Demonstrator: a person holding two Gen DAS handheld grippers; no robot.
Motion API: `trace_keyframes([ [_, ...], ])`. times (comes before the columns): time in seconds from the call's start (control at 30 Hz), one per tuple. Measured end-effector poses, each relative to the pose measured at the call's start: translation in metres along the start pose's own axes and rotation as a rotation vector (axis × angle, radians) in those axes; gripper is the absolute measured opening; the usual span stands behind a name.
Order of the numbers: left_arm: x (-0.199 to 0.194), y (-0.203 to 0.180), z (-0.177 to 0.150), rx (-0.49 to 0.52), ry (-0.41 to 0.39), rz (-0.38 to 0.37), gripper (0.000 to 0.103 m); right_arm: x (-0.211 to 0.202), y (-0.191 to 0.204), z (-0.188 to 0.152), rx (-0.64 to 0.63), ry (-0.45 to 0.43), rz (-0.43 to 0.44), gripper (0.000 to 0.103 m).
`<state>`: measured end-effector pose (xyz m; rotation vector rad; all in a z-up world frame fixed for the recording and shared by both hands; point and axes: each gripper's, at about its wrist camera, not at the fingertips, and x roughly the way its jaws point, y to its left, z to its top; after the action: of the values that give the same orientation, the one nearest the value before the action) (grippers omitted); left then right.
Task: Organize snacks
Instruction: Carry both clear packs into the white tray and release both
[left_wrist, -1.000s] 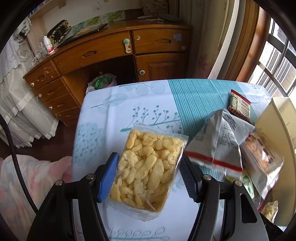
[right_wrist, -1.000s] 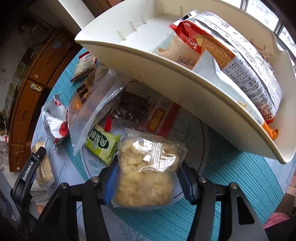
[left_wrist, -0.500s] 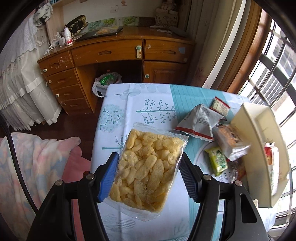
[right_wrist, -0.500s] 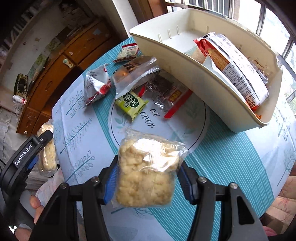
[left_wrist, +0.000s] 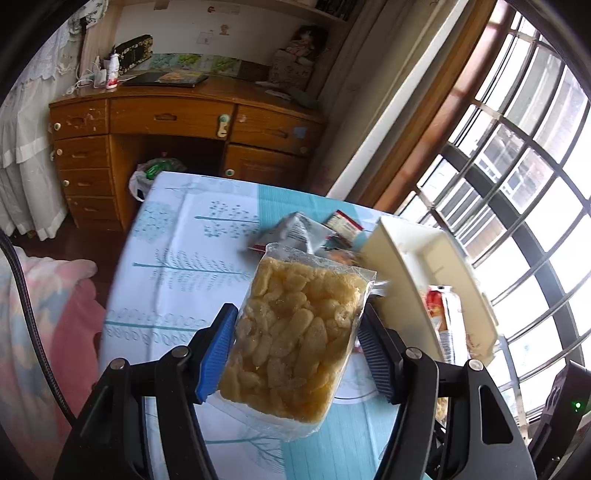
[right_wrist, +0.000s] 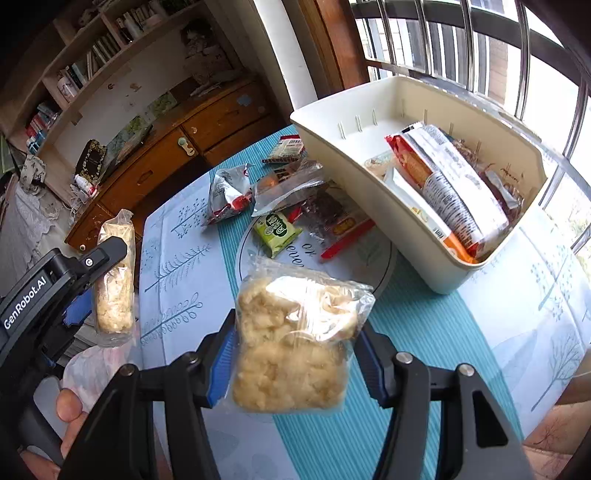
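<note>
The table, under a white and teal cloth printed with trees, fills the centre and right of the right wrist view. On it, at upper right, sits the cream plastic bin, already holding several upright snack packs, among them a long red and white biscuit pack. In the left wrist view the same bin lies at centre right, under the barred window.

The left gripper is clamped on a clear bag of yellow puffed snacks, its blue pads pressing both long sides; the bag hangs at lower centre, above the cloth. It also shows at the left edge of the right wrist view. The right gripper grips a second clear bag of pale crumbly snacks the same way, at lower centre, off the table.

Loose packs lie left of the bin, at upper centre: a silver and red pouch, a clear pouch, a dark pack with a red strip, a small green packet and a small red and white packet.
</note>
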<state>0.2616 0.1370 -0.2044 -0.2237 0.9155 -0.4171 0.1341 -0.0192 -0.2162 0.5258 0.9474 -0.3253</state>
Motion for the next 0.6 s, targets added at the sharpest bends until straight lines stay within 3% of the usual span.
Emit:
trace_keyframes([
  [0.6,0.034,-0.098,0.012,0.012,-0.079,-0.128,0.064,-0.023,-0.100,0.043,-0.142,-0.088,-0.050,0.058],
])
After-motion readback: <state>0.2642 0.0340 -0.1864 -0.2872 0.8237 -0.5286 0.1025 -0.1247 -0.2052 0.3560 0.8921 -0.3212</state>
